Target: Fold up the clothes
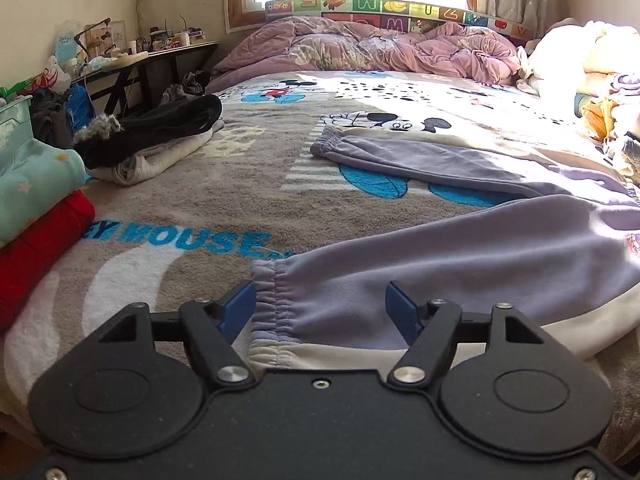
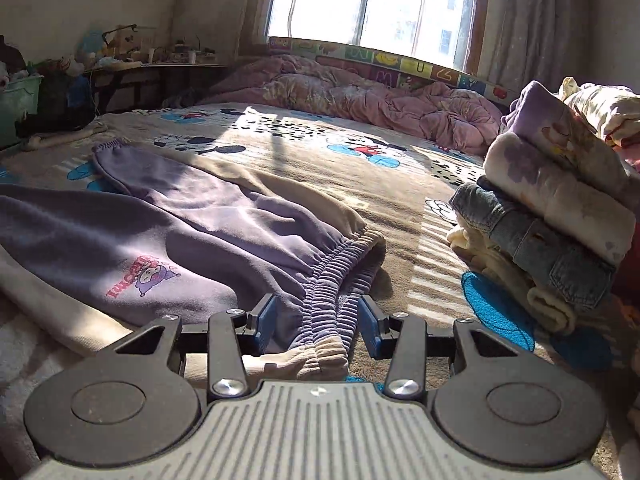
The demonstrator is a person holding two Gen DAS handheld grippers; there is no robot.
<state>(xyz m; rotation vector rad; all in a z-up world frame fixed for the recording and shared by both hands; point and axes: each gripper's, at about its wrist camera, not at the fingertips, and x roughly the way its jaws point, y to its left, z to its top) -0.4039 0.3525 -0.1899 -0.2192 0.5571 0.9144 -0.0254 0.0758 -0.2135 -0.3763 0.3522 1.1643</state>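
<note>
- Left wrist view: the left gripper (image 1: 320,306) stands released, jaws wide. The elastic cuff (image 1: 267,300) of the near leg of the lilac trousers (image 1: 460,256) lies between them; the left pad sits just beside the cuff edge, the right pad is apart from the cloth.
- The trousers lie spread on the blanket (image 1: 192,204), legs running toward the bed's left edge. The far cuff (image 1: 328,140) rests further up the bed.
- A folded stack (image 1: 36,208) sits at the left edge — teal over red.
- Right wrist view: the right gripper (image 2: 318,322) straddles the gathered waistband (image 2: 340,280). The left pad touches the ribbing; a gap shows at the right pad — not clamped.
- A pile of folded garments (image 2: 552,220) stands near the bed's right edge.
- Step in hand, as judged: acquiring both ends of the trousers before the first fold.
- Next move calls for closing each gripper on its hem, catching both layers, then lifting evenly so the legs align.
</note>
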